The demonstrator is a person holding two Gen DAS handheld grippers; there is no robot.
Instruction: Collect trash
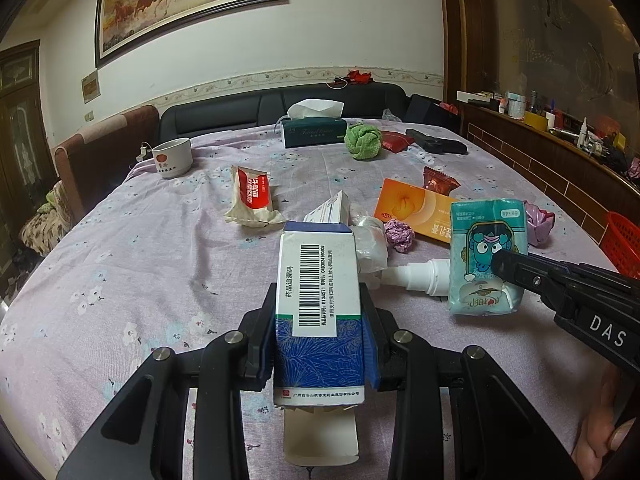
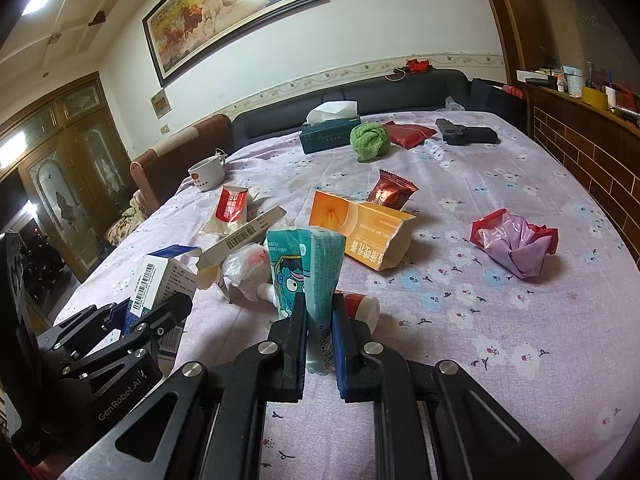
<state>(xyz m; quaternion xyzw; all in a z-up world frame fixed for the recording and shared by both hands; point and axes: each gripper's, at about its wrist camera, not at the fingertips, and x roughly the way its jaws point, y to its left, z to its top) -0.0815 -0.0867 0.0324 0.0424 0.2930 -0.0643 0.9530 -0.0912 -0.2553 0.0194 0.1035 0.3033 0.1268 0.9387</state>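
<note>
My left gripper is shut on a white and blue medicine box with a barcode, held above the tablecloth; it also shows in the right wrist view. My right gripper is shut on a teal tissue pack with a cartoon face, seen from the side in the left wrist view. More trash lies ahead: an orange box, a red and white sachet, a brown candy wrapper, a white spray bottle, a crumpled purple wrapper.
A lilac flowered cloth covers the table. At the far side stand a white cup, a green tissue box, a green cloth ball, a red pouch and a black object. A red basket stands off the right edge.
</note>
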